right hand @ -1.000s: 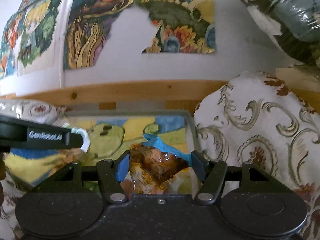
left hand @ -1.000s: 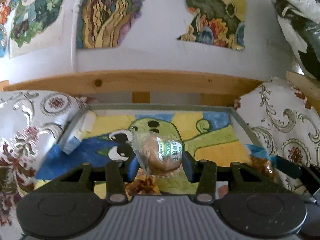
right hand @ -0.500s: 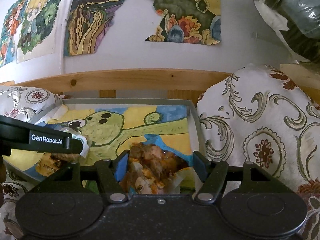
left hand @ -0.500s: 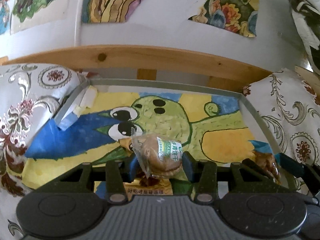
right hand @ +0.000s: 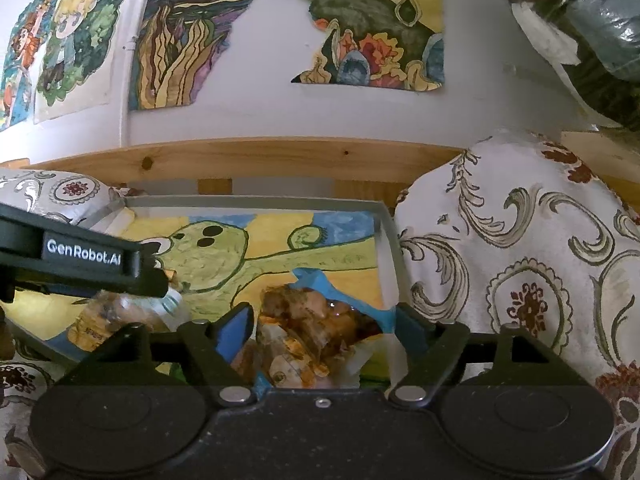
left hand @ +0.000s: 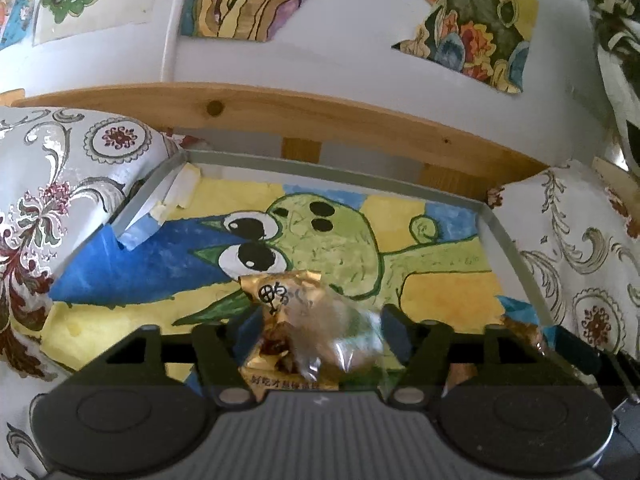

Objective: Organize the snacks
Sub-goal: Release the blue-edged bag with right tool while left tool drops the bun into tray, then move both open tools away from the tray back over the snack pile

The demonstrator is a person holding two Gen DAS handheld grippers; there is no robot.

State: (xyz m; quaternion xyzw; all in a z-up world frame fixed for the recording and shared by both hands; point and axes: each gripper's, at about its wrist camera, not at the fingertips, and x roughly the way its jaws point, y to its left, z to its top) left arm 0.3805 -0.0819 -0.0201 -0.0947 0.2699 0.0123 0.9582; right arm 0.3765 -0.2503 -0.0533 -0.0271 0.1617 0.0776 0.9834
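A shallow grey-rimmed tray [left hand: 332, 174], lined with a hand-painted paper sheet of a green big-eyed creature on yellow and blue, lies between two ornate scroll-patterned cushions [right hand: 520, 248] below a pine rail. Over its right near corner the right gripper [right hand: 324, 330] stands spread wide, a crinkly blue-edged packet of orange-brown snack pieces [right hand: 316, 332] lying loose between its blue pads. The left gripper [left hand: 316, 326] is likewise parted, and between its fingers a blurred clear-wrapped round snack [left hand: 344, 340] overlaps a gold foil packet [left hand: 276, 300] whose long axis runs away from the camera.
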